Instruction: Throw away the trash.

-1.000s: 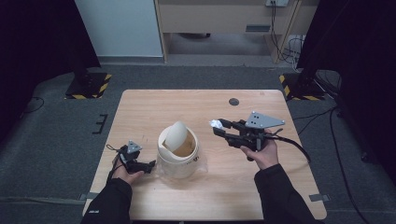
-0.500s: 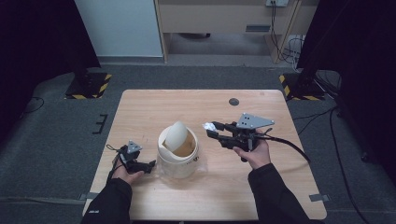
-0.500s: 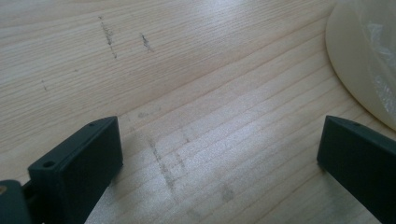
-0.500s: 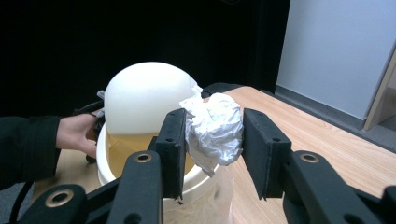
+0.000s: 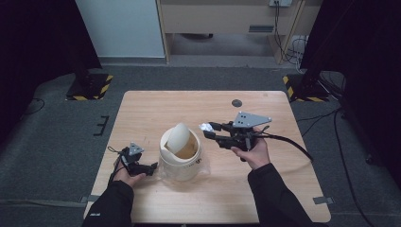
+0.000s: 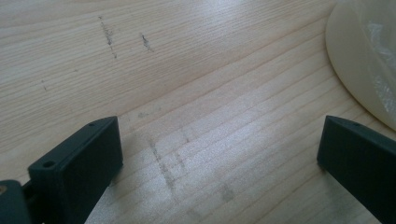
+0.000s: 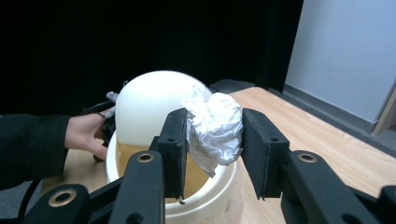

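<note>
A cream bin with a raised swing lid stands on the wooden table, left of centre. My right gripper hovers just right of the bin's rim, shut on a crumpled white paper wad. In the right gripper view the wad is pinched between the two jaws, with the bin and its lid right behind. My left gripper rests on the table by the bin's left side, open, with bare wood between its jaws. The bin's edge shows at the upper right.
A small dark round disc lies near the table's far edge. A cable trails from the right gripper across the table to the right. Dark floor surrounds the table, with a stand base at back left.
My right gripper has moved left toward the bin with the paper wad held in it. The left gripper and the bin have stayed put.
</note>
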Action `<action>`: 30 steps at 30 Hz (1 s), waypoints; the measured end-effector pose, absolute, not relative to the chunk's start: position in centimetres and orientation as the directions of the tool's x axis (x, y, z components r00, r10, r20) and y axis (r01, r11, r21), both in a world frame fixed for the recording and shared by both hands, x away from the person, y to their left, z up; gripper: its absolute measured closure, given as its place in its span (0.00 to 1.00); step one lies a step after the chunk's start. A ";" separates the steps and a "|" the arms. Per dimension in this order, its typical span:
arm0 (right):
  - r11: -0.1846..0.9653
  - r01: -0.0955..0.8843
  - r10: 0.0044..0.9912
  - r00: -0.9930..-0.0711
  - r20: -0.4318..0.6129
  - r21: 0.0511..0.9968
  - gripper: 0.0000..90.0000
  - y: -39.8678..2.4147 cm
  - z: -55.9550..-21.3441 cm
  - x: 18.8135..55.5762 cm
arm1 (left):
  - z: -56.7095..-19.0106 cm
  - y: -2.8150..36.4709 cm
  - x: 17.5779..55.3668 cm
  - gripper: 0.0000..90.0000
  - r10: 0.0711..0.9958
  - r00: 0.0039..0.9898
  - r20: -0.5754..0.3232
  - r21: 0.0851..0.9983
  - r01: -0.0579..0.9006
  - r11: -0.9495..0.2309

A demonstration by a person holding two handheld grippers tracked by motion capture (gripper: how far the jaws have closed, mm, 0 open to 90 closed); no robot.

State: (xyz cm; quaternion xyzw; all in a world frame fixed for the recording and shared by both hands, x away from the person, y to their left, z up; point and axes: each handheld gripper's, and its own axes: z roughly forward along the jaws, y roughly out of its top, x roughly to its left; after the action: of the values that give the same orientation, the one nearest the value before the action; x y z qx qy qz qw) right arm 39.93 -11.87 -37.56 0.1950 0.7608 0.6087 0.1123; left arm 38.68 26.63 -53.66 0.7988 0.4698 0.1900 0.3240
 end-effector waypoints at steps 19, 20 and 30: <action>0.287 0.238 0.376 -0.919 0.120 0.928 0.69 -9.3 -40.7 39.4 | -53.7 26.6 38.7 0.00 0.874 0.486 -0.001 0.696 0.628 -0.348; 0.292 0.241 0.374 -0.919 0.122 0.926 0.69 -9.3 -40.8 39.4 | -53.7 26.6 38.7 0.00 0.874 0.486 -0.001 0.696 0.628 -0.349; 0.307 0.254 0.364 -0.922 0.133 0.917 0.69 -8.8 -41.2 39.6 | -53.7 26.6 38.7 0.00 0.874 0.486 -0.001 0.696 0.628 -0.349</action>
State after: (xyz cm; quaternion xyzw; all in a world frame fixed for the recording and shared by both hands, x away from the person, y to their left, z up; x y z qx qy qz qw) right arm 39.56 -8.82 -41.25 0.1915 0.8070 0.5565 0.0495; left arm 38.68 26.64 -53.66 0.7989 0.4699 0.1900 0.3239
